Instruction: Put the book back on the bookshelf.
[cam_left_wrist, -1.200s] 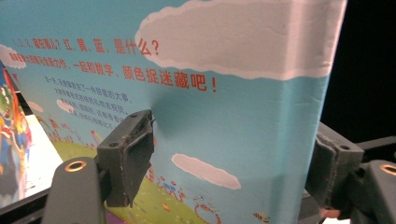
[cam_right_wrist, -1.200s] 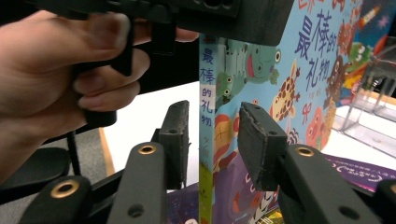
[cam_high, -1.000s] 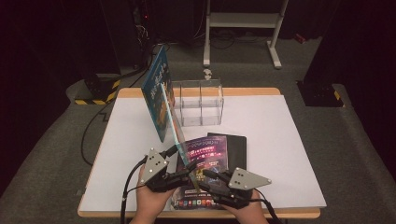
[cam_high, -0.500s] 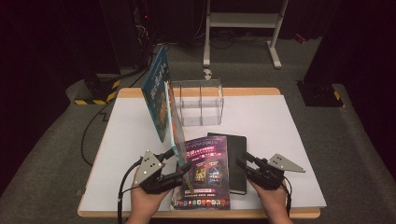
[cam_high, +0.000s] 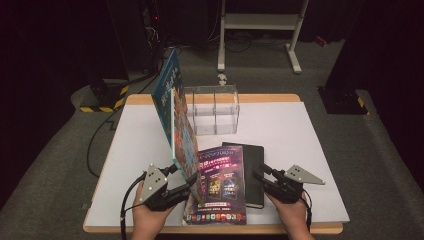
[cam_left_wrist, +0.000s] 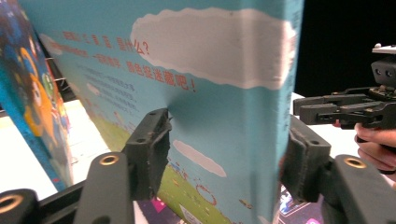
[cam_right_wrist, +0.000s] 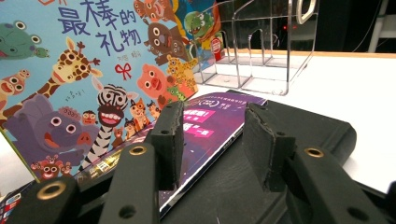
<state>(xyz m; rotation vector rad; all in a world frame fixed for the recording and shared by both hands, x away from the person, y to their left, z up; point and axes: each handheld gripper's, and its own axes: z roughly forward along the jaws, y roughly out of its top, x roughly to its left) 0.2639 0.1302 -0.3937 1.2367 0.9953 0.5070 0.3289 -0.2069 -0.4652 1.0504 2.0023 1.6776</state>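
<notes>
Left gripper (cam_high: 186, 186): jaws had just been closing, with the picture book (cam_high: 176, 127) between them. In the left gripper view both pads (cam_left_wrist: 150, 149) lay against the book's (cam_left_wrist: 224, 93) blue covers, the left pad denting the cover where it pressed. Recorded as grasping the book. In the high view the book stood tilted on its lower edge at the left gripper's tips, open a little at the top, leaning toward the clear acrylic organizer (cam_high: 214, 109) at the back of the table (cam_high: 310, 150).

Right gripper (cam_high: 261, 176): jaws partly open, nothing between them. In the right gripper view the pads (cam_right_wrist: 170, 140) hovered just above the black notebook (cam_right_wrist: 299, 130) and the edge of the purple magazine (cam_right_wrist: 210, 122); contact could not be judged. Recorded as released.

Layout: the magazine (cam_high: 220, 182) lay flat at the front of the table, its right edge overlapping the notebook (cam_high: 252, 170). The right gripper sat at the notebook's right edge. The book's lower edge rested at the magazine's left side. The right gripper (cam_left_wrist: 345, 109) appeared well right of the book in the left gripper view, apart from it.
</notes>
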